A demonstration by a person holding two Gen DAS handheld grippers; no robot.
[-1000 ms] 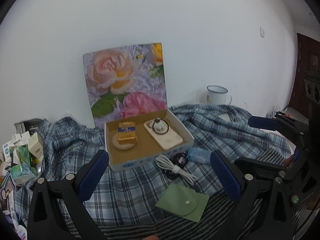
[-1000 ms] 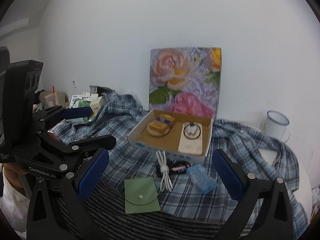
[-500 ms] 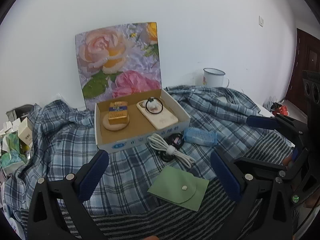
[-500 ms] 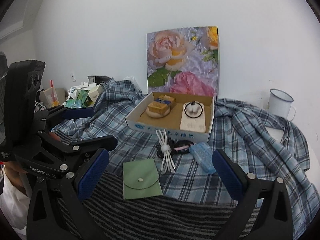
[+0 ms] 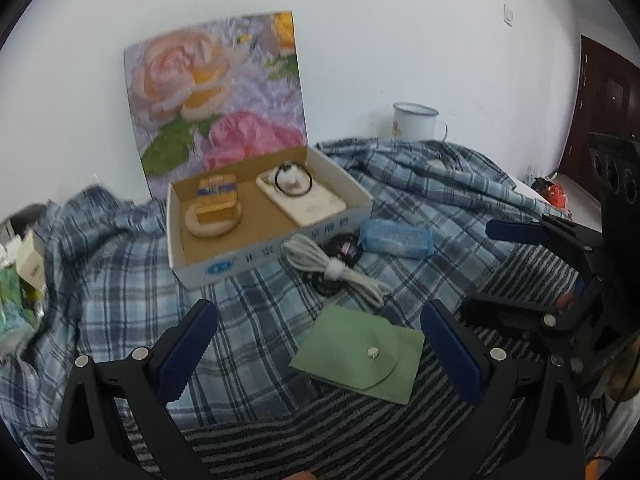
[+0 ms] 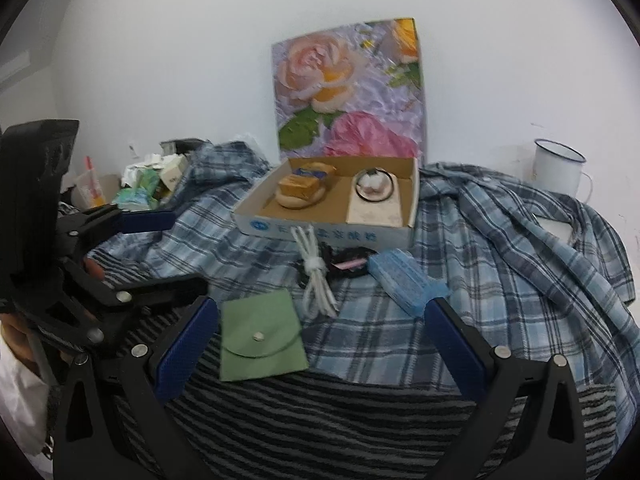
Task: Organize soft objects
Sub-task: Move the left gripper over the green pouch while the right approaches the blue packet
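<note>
Soft things being laid out on a plaid cloth

A green pouch (image 5: pixel 362 354) with a snap is lying flat and closed, nearest the cameras. A bundled white cable (image 5: pixel 332 268) is resting beyond it, touching a black hair tie (image 6: pixel 352 266). A blue packet (image 5: pixel 396 236) is lying just beside these, before an open box (image 5: pixel 256 258) whose flowered lid is being kept upright.

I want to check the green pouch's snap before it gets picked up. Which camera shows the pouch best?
The right wrist view: the green pouch lies nearly square-on, flap and snap clear, just ahead of the right gripper. The left wrist view shows the green pouch whole too, but skewed and angled, between the open fingers of the left gripper.
</note>
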